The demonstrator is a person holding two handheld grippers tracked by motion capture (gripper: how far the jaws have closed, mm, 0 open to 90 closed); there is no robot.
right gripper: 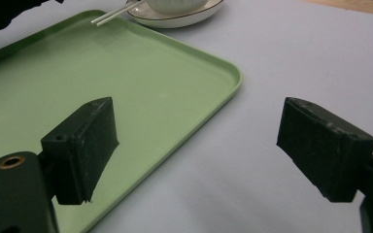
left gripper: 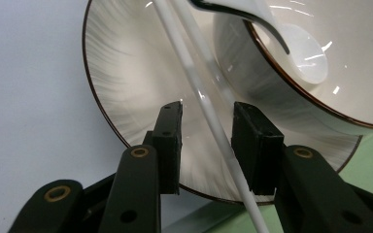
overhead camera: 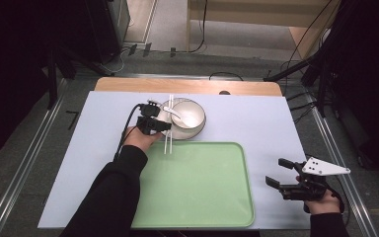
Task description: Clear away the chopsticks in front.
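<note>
A white bowl [overhead camera: 191, 117] holding a white spoon [overhead camera: 175, 114] stands on a dark-rimmed plate [overhead camera: 164, 114] at the back of the table. A pair of white chopsticks [overhead camera: 169, 129] lies across the plate's left rim, ends pointing at the green tray [overhead camera: 197, 185]. My left gripper [overhead camera: 164, 125] is at the plate's left edge. In the left gripper view it [left gripper: 206, 109] is open, jaws either side of the chopsticks [left gripper: 194, 73] over the plate [left gripper: 126, 87], with a gap on both sides. My right gripper [overhead camera: 275, 171] stands open right of the tray, nothing between its jaws [right gripper: 199, 121].
The pale lilac mat [overhead camera: 256, 118] covers the table, and bare wood shows along its far edge [overhead camera: 177, 85]. The tray [right gripper: 102, 63] fills the front centre and holds nothing. Metal rails run down both sides of the table, with cables and stands beyond.
</note>
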